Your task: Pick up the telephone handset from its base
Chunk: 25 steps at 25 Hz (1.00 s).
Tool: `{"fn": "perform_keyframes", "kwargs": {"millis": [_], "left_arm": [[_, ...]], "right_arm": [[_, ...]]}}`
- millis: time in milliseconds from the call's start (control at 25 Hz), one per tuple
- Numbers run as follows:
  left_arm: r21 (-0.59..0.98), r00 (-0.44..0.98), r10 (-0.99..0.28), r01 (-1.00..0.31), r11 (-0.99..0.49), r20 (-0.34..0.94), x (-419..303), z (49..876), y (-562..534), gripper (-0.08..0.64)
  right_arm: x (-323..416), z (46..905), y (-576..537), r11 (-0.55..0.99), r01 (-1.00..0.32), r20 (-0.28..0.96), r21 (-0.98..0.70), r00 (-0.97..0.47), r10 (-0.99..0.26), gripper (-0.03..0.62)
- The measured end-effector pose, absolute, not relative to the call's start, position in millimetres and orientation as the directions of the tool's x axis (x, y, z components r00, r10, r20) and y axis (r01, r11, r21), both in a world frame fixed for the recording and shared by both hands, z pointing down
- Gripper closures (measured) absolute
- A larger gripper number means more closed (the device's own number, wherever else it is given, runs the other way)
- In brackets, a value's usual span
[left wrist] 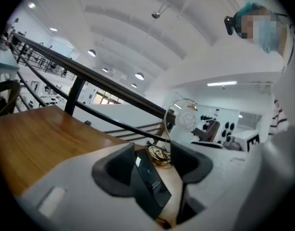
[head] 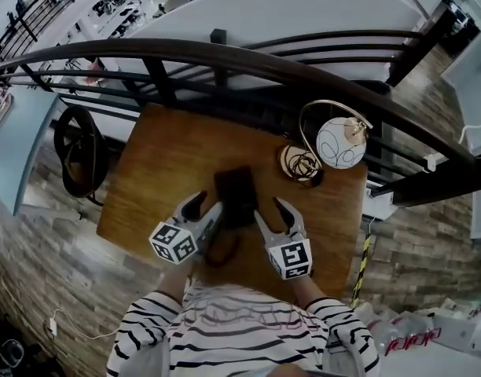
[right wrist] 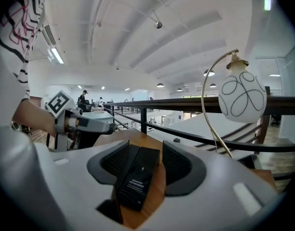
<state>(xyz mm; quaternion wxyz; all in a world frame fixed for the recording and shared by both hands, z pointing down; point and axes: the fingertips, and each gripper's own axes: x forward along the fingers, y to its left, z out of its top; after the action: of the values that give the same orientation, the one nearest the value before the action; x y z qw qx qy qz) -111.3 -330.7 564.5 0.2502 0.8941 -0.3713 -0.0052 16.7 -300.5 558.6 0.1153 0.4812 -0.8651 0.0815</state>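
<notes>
Head view puts the telephone handset [head: 235, 193] mid-counter [head: 162, 155], on its base, between my 2 grippers. My left gripper [head: 207, 210] and right gripper [head: 273, 214] both stand wide open, holding nothing. Pinching too low could catch the base too and lift or tip it.

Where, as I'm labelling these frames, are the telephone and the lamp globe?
telephone [head: 235, 193], head view, its dark top face.
lamp globe [right wrist: 242, 96], right gripper view, middle of the white ball.
</notes>
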Motion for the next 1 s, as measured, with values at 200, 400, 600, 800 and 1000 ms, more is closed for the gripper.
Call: {"fn": "perform_keyframes", "kwargs": {"millis": [200,400,600,800,1000], "left_arm": [[0.519,0.731,-0.64,-0.652,-0.553,0.238,-116.4,599.7,-356.6,0.33],[0.585,0.741,-0.6,-0.64,-0.498,0.3,-117.1,634.4,-364.9,0.33],[0.616,0.772,-0.521,-0.619,-0.487,0.364,-108.6,665.4,-367.1,0.314],[0.654,0.785,-0.485,-0.603,-0.456,0.385,-103.2,683.2,-369.6,0.308],[0.703,0.808,-0.444,-0.57,-0.426,0.387,-97.7,692.7,-369.1,0.308]], "right_arm": [[7.5,591.9,-319.5,0.53,-0.848,0.352,0.007,-0.494,-0.795,0.377],[-5.2,624.9,-325.6,0.57,-0.82,0.419,0.056,-0.499,-0.759,0.391],[-14.8,659.6,-328.4,0.599,-0.798,0.48,0.07,-0.499,-0.722,0.401],[-18.9,681.3,-330.0,0.621,-0.78,0.513,0.073,-0.504,-0.694,0.422],[-22.1,691.2,-332.2,0.644,-0.76,0.533,0.092,-0.509,-0.676,0.443]]}}
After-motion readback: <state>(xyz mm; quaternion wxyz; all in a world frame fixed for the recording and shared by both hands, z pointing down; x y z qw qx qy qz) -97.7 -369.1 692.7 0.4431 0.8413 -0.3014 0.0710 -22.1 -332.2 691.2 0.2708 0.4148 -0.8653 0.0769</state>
